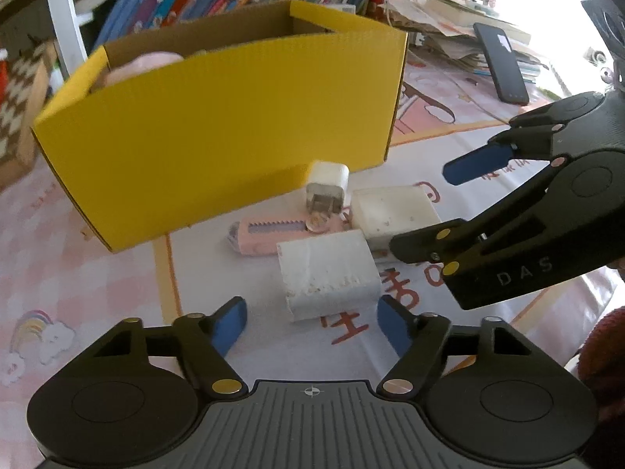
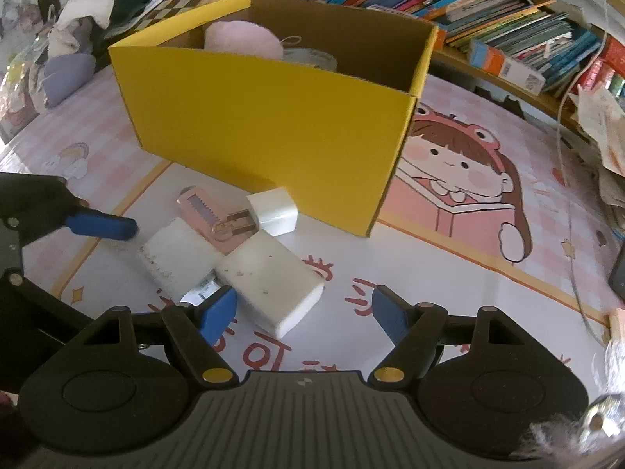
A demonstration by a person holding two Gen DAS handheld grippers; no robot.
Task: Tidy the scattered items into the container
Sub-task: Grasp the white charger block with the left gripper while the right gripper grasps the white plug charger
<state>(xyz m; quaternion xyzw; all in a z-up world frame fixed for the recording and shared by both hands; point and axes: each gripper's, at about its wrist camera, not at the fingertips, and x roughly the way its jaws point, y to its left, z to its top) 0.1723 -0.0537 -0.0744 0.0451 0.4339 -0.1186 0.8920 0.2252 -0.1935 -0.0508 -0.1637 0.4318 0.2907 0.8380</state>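
Note:
A yellow cardboard box stands open on the table, with a pink soft item and a tape roll inside. In front of it lie a white charger plug, a pink utility knife, a white tissue pack and a white block. My left gripper is open just short of the tissue pack. My right gripper is open, with the near end of the white block between its fingers but not touched by the pads.
A cartoon-print mat covers the table. Rows of books stand behind the box. A black phone leans on a paper stack at the right. Clothes are piled at the far left. A thin cable runs along the right side.

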